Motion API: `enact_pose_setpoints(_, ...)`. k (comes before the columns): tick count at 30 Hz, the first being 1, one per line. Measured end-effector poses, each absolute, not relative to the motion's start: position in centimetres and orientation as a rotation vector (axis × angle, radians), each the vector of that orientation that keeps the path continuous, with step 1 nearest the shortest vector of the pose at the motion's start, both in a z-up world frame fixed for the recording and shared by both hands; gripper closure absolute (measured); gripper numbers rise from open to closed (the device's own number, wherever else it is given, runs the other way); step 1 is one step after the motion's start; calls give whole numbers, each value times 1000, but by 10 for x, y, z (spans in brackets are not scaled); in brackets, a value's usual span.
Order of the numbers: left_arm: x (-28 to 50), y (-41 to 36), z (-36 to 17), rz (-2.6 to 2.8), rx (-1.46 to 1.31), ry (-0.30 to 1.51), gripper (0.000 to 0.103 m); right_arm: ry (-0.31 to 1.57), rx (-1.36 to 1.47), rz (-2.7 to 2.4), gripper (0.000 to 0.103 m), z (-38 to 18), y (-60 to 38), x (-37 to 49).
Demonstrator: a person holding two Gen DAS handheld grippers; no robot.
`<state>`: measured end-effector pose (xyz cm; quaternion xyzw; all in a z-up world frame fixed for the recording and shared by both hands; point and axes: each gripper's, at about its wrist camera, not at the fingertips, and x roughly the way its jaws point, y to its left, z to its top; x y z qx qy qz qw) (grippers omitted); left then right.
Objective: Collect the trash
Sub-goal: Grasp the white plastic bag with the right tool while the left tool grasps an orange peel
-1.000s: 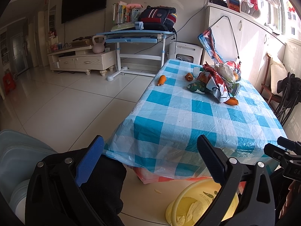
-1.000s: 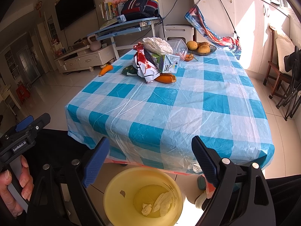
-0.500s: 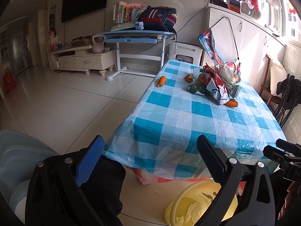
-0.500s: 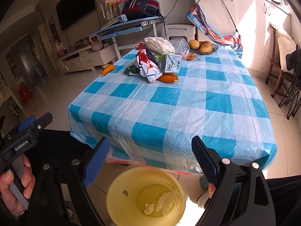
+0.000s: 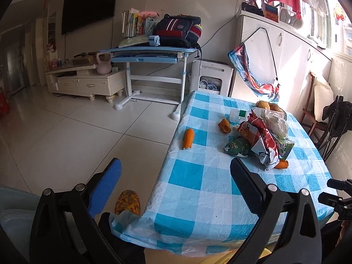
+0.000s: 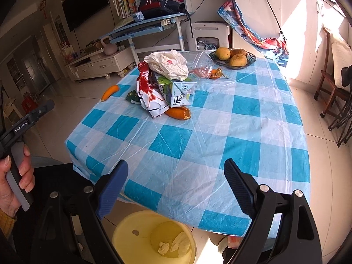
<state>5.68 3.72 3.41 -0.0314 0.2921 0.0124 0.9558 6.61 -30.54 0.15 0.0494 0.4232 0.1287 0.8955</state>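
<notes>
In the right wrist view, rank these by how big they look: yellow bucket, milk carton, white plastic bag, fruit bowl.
1. yellow bucket, though it sits nearest the camera, which inflates it
2. white plastic bag and fruit bowl: look alike, not ranked
3. milk carton, partly covered by the bag

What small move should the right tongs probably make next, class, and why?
Probably reach forward toward the orange peel beside the carton. The right tongs hang open and empty over the table's near edge, the yellow bin waits below, and that peel is the nearest loose scrap.
</notes>
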Motion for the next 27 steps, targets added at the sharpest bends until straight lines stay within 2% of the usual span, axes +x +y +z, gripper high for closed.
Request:
enact_pose_setpoints(4,96,31,21,13,-58,628,7,902,115,286,18,-3,-311,93)
enact_pose_setpoints(12,165,21,7,-14,-37,692,8,919,148,342,25,-10,-304,141)
enact_pose_setpoints(15,185,16,2,-16,-3,714,11,876,162,341,26,-3,-304,145)
enact_pose_setpoints(24,218,-1,-15,-40,62,793,24,770,69,377,26,18,-286,167)
enact_pose_setpoints(27,226,-3,-22,-66,55,835,40,753,45,388,26,20,-276,183)
